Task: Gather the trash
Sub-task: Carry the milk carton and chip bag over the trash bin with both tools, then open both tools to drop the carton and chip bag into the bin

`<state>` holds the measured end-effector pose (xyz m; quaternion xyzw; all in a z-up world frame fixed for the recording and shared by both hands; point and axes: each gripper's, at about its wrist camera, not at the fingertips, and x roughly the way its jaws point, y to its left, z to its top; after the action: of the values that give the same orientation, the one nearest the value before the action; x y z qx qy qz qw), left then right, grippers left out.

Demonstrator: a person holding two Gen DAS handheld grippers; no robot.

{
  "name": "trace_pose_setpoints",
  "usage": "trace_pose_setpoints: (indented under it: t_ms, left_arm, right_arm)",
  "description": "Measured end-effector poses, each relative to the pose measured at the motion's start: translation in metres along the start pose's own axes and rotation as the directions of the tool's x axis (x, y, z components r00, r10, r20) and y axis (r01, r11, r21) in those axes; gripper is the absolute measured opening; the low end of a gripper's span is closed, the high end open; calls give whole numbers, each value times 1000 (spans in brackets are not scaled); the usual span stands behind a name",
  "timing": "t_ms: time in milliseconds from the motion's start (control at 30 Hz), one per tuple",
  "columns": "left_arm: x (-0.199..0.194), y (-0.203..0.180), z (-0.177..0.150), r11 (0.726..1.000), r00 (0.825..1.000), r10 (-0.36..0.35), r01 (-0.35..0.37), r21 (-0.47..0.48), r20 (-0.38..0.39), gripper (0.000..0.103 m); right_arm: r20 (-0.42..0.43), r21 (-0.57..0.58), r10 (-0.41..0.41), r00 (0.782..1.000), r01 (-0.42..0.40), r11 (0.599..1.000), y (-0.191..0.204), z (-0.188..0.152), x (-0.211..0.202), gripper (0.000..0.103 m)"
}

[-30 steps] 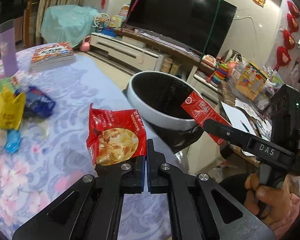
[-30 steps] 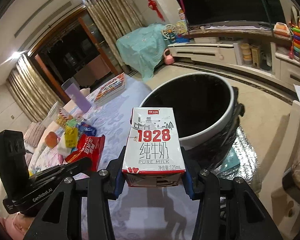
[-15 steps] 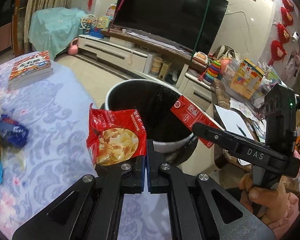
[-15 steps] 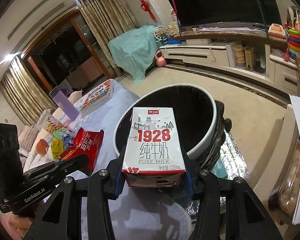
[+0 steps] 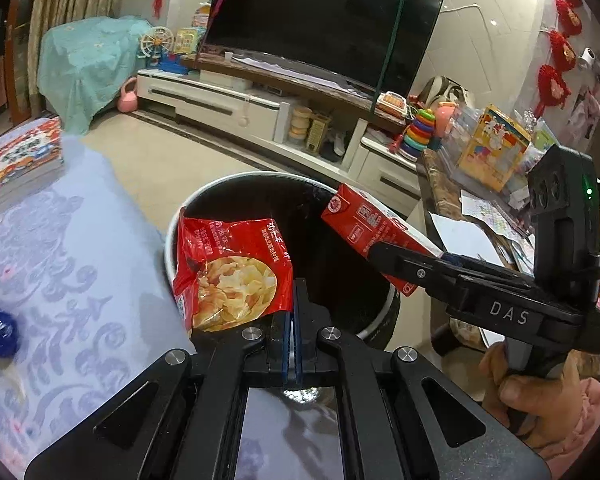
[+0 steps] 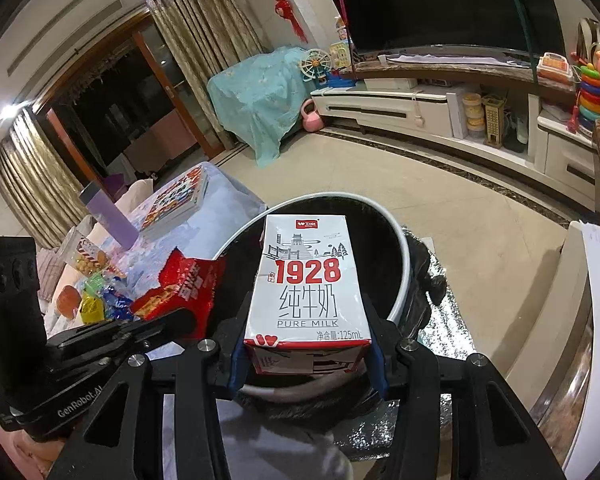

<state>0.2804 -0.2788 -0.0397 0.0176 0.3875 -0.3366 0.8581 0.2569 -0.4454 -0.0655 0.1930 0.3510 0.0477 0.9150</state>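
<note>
My left gripper (image 5: 293, 296) is shut on the lower edge of a red chip bag (image 5: 232, 274), held over the near rim of a white-rimmed bin with a black liner (image 5: 300, 216). My right gripper (image 6: 307, 332) is shut on a white and red "1928" milk carton (image 6: 308, 280), which hangs above the same bin (image 6: 402, 272). The left wrist view has the carton (image 5: 364, 224) tilted over the bin's right side, with the right gripper (image 5: 396, 258) around it. The chip bag (image 6: 180, 288) and the left gripper (image 6: 188, 322) appear at the right wrist view's left.
A table with a pale floral cloth (image 5: 68, 248) lies left of the bin, with books (image 5: 20, 160), a purple bottle (image 6: 108, 216) and several wrappers (image 6: 96, 300). A cluttered side table (image 5: 488, 196) stands at right. A TV unit (image 5: 260, 100) lines the far wall.
Both grippers have moved from above the table toward the bin, which now sits lower and closer in both views. The chip bag and the milk carton stayed gripped.
</note>
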Motion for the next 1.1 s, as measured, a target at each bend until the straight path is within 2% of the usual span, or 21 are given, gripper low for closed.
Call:
trace_pose_setpoints:
  t_ms: [333, 400, 433, 500, 533, 633, 700, 833, 967, 1100]
  left_arm:
    - [22, 9, 4, 1000, 999, -5, 4, -21, -43, 1]
    - [23, 12, 4, 999, 998, -16, 15, -30, -54, 7]
    - [23, 11, 5, 999, 998, -17, 15, -31, -57, 10]
    - [21, 13, 3, 1000, 999, -3, 2, -30, -54, 32]
    - [19, 13, 1, 999, 999, 2, -4, -31, -47, 35]
    - [13, 17, -4, 999, 999, 10, -12, -45, -45, 36]
    - [8, 22, -7, 998, 999, 14, -17, -61, -41, 42]
    - [-7, 35, -21, 994, 999, 31, -34, -106, -30, 48]
    - [-24, 45, -37, 988, 998, 64, -66, -136, -18, 55]
    - [-46, 57, -56, 980, 994, 107, -105, -168, 4, 63]
  right_arm:
    - [-29, -2, -5, 1000, 4, 1000, -8, 11, 17, 50]
    - [-34, -1, -5, 999, 5, 1000, -8, 11, 19, 51]
    - [-37, 3, -8, 999, 8, 1000, -8, 11, 20, 55]
    - [-35, 10, -10, 999, 10, 1000, -8, 10, 19, 57]
    - [-32, 13, -10, 999, 10, 1000, -7, 10, 18, 57]
    - [-18, 12, -16, 1000, 16, 1000, -4, 9, 12, 64]
    - [-11, 14, -15, 1000, 15, 1000, -2, 7, 8, 74]
    - [-11, 16, -11, 1000, 11, 1000, 5, 0, 3, 77]
    - [3, 29, -1, 1000, 1, 1000, 17, -11, -1, 91]
    - [19, 8, 6, 1000, -6, 1000, 35, -24, -7, 94]
